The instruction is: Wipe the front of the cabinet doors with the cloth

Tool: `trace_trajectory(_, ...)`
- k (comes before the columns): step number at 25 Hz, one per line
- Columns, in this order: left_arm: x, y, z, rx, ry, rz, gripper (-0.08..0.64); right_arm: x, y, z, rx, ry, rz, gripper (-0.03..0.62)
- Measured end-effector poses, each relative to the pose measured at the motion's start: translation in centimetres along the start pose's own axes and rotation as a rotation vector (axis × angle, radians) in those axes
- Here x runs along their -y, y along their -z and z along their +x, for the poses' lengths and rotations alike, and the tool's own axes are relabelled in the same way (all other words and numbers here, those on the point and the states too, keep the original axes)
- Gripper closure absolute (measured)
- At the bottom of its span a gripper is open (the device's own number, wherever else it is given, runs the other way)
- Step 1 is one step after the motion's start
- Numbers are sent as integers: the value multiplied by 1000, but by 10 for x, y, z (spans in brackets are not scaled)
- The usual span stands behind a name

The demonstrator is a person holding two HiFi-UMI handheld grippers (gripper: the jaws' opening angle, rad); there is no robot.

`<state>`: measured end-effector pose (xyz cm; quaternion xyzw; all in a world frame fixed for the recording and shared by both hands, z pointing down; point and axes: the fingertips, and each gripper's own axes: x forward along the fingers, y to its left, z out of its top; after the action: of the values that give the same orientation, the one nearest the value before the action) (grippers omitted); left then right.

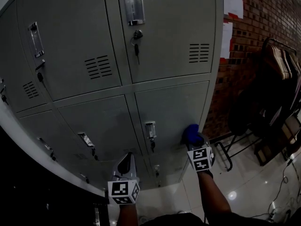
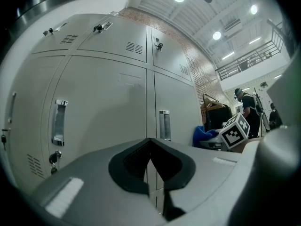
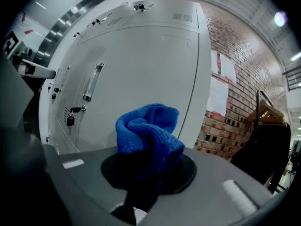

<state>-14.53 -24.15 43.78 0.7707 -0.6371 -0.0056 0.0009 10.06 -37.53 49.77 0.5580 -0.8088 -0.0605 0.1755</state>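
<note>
Right claw (image 3: 149, 173): clamps my bunched blue cloth (image 3: 148, 131), pad-forward toward the lower-centre cabinet door (image 1: 171, 112); left claw (image 2: 151, 171): closed, empty, parked aside.

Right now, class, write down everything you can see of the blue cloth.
The blue cloth is a knitted-looking, textured fabric, bunched into a crumpled wad. The right gripper is shut on its lower end, so it sticks out beyond the jaws. It is held close to a lower grey cabinet door, near its right edge; contact unclear.
</note>
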Motion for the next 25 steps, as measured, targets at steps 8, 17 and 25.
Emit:
trace_trajectory(8,7,0,3,4,-6,3,546,19,10,-1,-11,31,44,525)
trace_trajectory(17,10,4,1,-8,-14,8,546,22,19,-11,-8,45,61,531)
trace_trajectory(25,2,7,-3,-17,-33,10,546,10,60,3,-104,28,71,531)
